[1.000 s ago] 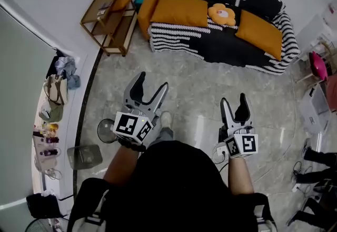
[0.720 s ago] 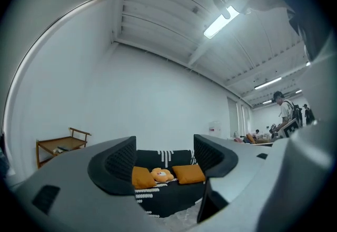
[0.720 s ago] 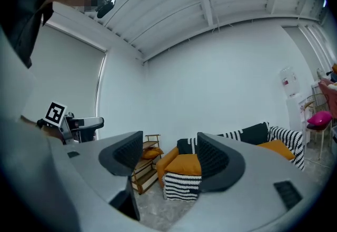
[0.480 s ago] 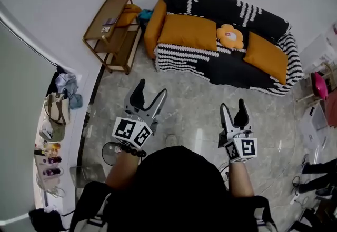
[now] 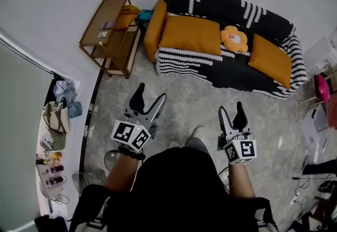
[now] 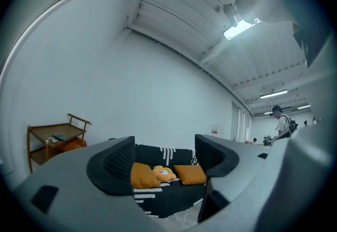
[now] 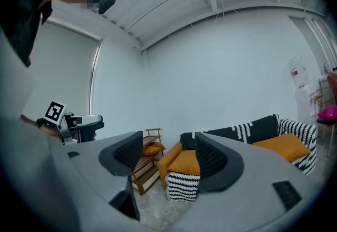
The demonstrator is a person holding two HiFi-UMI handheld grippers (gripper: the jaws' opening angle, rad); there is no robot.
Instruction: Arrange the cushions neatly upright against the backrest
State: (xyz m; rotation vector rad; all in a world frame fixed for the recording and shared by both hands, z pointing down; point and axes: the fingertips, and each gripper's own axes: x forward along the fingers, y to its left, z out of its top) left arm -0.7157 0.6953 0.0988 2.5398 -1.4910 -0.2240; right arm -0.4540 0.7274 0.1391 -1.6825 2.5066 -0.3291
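Grey left gripper (image 5: 151, 93), jaws apart, empty, right gripper (image 5: 230, 108) likewise

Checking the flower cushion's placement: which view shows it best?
The head view: the flower cushion is seen whole from above, on the sofa. The left gripper view shows it small and far away; the right gripper view doesn't show it.

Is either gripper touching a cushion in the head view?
No, the left gripper and right gripper both hang with jaws apart over the floor, short of the sofa.
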